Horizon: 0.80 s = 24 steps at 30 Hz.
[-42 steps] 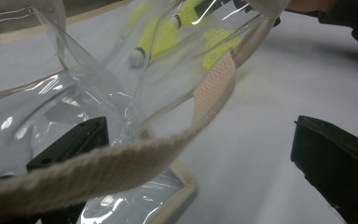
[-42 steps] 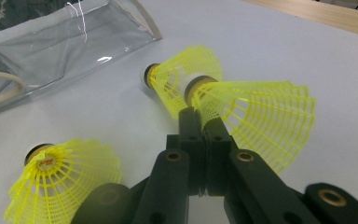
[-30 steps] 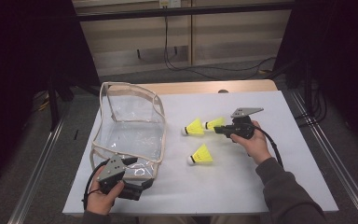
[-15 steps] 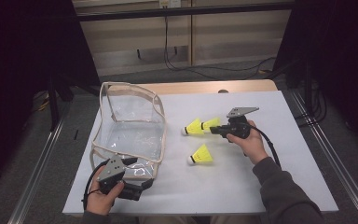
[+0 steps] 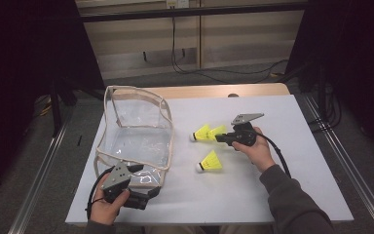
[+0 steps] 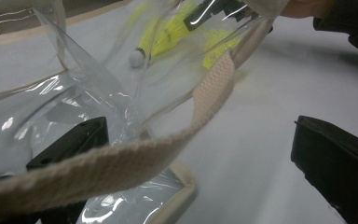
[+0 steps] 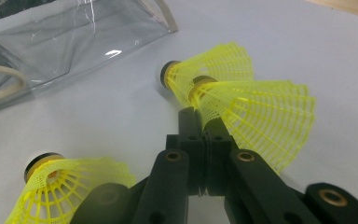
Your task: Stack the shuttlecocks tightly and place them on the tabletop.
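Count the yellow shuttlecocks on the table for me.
3. Two are nested together at the right gripper, whose jaws pinch the rear one's skirt. The third shuttlecock lies alone nearer the person, right of the clear bag.

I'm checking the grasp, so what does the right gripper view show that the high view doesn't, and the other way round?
Right gripper view: the skirts' mesh close up, with the jaws shut on the skirt edge of the held shuttlecock. High view: the left gripper at the near rim of the clear bag, and that bag's whole outline. Shared: the right gripper, three yellow shuttlecocks, the bag, the white table.
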Motion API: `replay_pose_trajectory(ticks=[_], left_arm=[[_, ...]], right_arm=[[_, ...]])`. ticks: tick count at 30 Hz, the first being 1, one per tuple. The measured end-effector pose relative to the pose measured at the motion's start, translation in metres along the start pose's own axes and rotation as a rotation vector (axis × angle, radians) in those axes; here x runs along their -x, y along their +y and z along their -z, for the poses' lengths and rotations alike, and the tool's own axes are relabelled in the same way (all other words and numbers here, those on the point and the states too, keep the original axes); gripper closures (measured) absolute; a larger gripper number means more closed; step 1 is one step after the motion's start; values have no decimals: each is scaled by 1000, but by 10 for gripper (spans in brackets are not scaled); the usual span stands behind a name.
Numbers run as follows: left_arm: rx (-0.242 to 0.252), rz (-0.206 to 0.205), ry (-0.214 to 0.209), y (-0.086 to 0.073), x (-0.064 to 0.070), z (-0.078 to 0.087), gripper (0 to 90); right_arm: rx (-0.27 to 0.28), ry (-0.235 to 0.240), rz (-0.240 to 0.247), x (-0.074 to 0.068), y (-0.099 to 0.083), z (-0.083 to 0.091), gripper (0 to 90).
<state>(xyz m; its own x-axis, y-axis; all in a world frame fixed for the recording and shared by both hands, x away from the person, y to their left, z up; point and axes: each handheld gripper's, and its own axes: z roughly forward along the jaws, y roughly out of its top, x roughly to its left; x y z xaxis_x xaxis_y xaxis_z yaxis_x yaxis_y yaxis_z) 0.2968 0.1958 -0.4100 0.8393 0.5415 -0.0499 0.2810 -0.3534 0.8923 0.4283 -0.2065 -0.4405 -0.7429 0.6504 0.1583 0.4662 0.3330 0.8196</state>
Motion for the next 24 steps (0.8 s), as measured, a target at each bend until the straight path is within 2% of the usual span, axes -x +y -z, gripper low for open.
replay_pose_trajectory(ticks=[13,16,20,24], left_arm=[[2,-4,-1,0,0,0,46],[0,-9,2,0,0,1,46],[0,-9,1,0,0,1,46],[1,-9,1,0,0,1,46]], right_arm=[[-5,23,7,-6,-1,-4,886],[-21,13,17,-7,-2,-6,886],[-18,14,2,-5,-4,-8,885],[-19,19,8,-7,-4,-9,884]])
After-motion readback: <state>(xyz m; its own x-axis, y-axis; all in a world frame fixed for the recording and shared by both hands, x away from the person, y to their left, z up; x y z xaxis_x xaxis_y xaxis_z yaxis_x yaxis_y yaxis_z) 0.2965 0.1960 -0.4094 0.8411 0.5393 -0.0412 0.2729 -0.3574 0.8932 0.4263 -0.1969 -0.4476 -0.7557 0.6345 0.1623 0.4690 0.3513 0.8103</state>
